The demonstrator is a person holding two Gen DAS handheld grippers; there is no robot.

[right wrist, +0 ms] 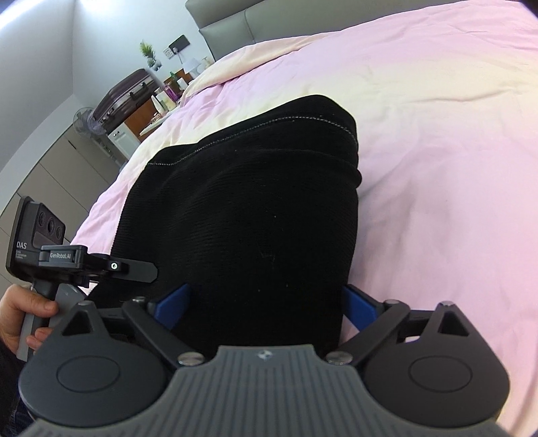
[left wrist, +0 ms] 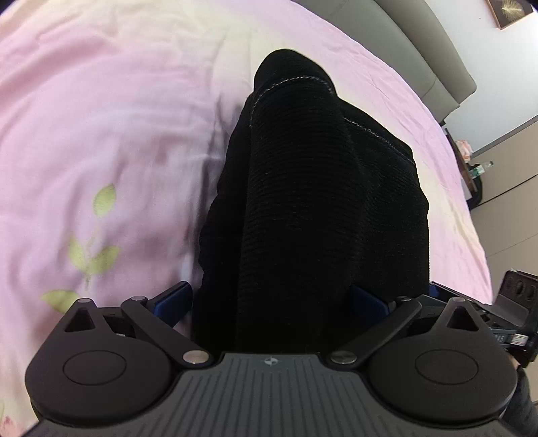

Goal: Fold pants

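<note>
Black ribbed pants [left wrist: 312, 188] with grey stitching lie on a pink bedsheet [left wrist: 117, 117] and run up into my left gripper [left wrist: 272, 302], whose blue pads [left wrist: 173, 304] stand on either side of the cloth. In the right wrist view the same pants [right wrist: 248, 208] fill the middle and pass between the blue pads [right wrist: 175, 302] of my right gripper [right wrist: 265, 302]. The fingertips are hidden by the fabric. Both grippers hold one end of the pants, side by side, lifted off the sheet.
The left gripper's body [right wrist: 37, 235] and the hand holding it show at the left of the right wrist view. A grey headboard [right wrist: 228, 20] is at the far end. A suitcase [right wrist: 124, 94], fan and cluttered nightstand stand beyond the bed's edge.
</note>
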